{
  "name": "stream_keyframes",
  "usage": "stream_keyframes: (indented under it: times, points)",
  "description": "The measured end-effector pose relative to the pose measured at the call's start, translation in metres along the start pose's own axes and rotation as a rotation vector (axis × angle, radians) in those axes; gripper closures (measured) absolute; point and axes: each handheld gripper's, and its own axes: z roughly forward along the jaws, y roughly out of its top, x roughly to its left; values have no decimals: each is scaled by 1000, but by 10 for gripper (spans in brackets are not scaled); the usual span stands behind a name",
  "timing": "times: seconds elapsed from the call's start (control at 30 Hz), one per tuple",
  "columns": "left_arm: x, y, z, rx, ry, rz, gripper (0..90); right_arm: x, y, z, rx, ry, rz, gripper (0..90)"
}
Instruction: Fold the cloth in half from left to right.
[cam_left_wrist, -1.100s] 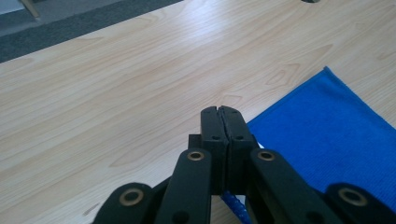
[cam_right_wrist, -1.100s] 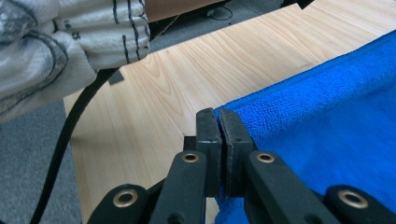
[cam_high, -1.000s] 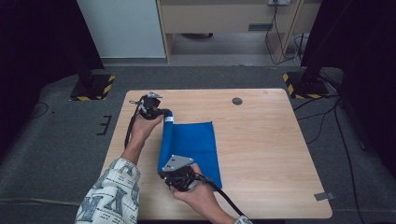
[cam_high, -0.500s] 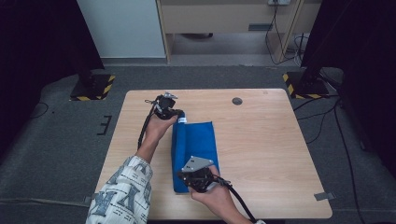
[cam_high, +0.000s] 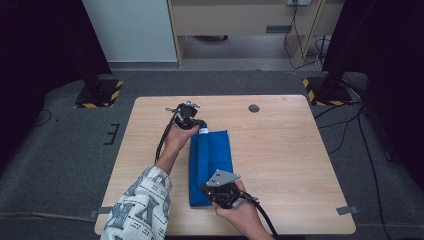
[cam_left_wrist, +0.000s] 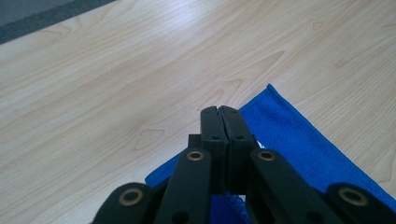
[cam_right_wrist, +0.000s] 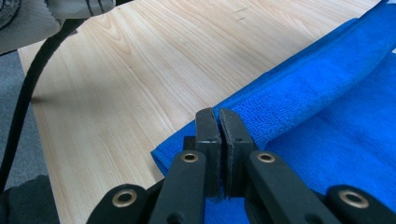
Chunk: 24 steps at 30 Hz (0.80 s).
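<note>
A blue towel (cam_high: 212, 155) lies folded lengthwise on the wooden table (cam_high: 290, 150). My left gripper (cam_high: 198, 125) is at the towel's far left corner, by its white tag. Its jaws are shut, with blue cloth showing at their base (cam_left_wrist: 219, 109), and the towel (cam_left_wrist: 299, 135) spreads to the right behind them. My right gripper (cam_high: 204, 193) is at the towel's near left corner, also shut (cam_right_wrist: 218, 112). In the right gripper view a raised fold of the towel (cam_right_wrist: 327, 93) runs from the jaws to the upper right.
A round dark grommet (cam_high: 254, 108) sits in the table's far side. Bare wood lies left and right of the towel. A black cable (cam_right_wrist: 23, 102) trails over the table's left edge. Stand bases with yellow-black stripes (cam_high: 97, 95) are on the floor beyond.
Both grippers have moved to the right and slightly down, carrying the towel's left edge with them. The towel now looks narrower, with its left part doubled over.
</note>
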Motion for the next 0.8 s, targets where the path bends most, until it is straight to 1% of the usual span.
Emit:
stream_keyframes:
  times: [0.03, 0.1, 0.27, 0.33, 0.47, 0.57, 0.67, 0.8]
  points:
    - [-1, 0, 1, 1, -3, -1, 890, -1, 0, 0, 0, -2, 3, 876]
    - [-3, 0, 3, 3, -7, 3, 890, -2, -1, -1, 5, -8, -5, 876]
    - [-5, 0, 11, 10, -17, -11, 889, -6, -7, -2, 16, -20, 9, 872]
    - [-5, -1, 15, 23, -12, -9, 889, -8, -11, -2, 25, -27, 18, 870]
    - [-7, -2, 20, 30, -15, -17, 888, -10, -20, -1, 44, -32, 31, 867]
    - [-11, 0, 20, 25, -18, -13, 888, -10, -24, -1, 43, -31, 38, 866]
    - [-14, 4, 19, 8, -24, -13, 888, -12, -22, -5, 34, -34, 38, 864]
    - [-15, 3, 22, 18, -33, -17, 888, -14, -21, -9, 27, -46, 45, 861]
